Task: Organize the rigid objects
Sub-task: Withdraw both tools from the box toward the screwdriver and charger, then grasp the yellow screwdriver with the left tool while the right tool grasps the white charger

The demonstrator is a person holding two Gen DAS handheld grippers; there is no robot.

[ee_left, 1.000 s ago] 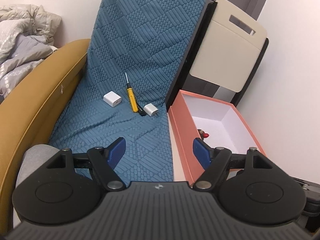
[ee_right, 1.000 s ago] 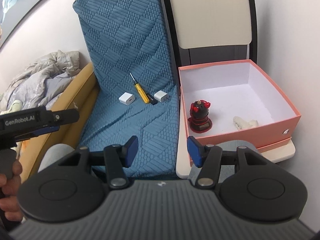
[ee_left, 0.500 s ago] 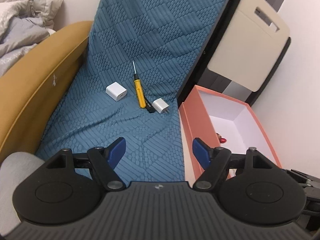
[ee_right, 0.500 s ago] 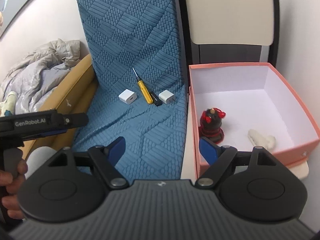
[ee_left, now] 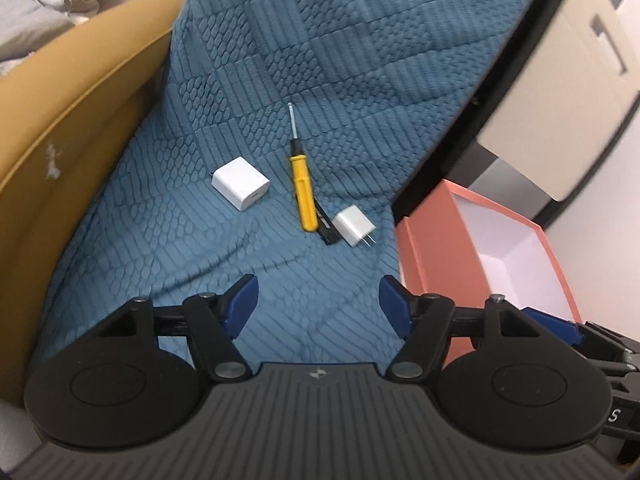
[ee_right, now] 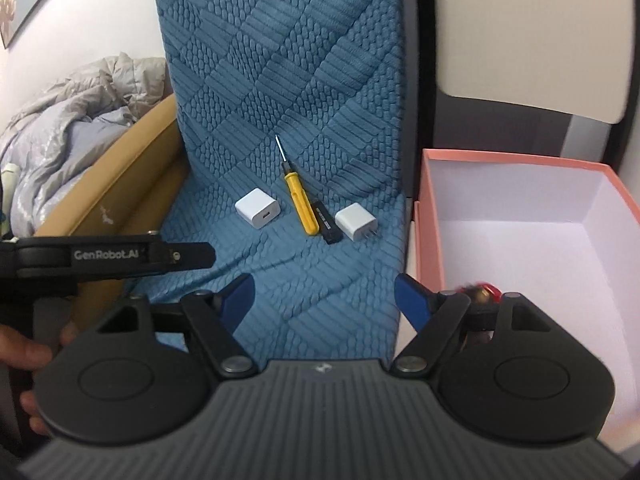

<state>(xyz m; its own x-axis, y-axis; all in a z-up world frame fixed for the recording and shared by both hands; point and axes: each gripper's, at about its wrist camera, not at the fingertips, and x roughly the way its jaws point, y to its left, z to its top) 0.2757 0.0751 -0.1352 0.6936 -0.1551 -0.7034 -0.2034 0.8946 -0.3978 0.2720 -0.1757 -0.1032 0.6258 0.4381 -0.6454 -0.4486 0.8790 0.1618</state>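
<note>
Soft even indoor light, motion blur (esp. edges), fisheye warp

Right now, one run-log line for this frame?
left tongs: closing, empty | right tongs: closing, empty | screwdriver, two chargers: on blue cover | pink box: open

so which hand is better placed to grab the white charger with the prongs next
Right, probably. The pronged charger lies nearest the pink box, on the right gripper's side; both grippers are empty, jaws closing; the left gripper faces the screwdriver.

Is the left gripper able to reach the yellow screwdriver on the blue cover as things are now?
Probably yes. The yellow screwdriver lies flat ahead of the left gripper, whose closing jaws are empty; only bare blue cover is between. A black stick touches its handle end.
</note>
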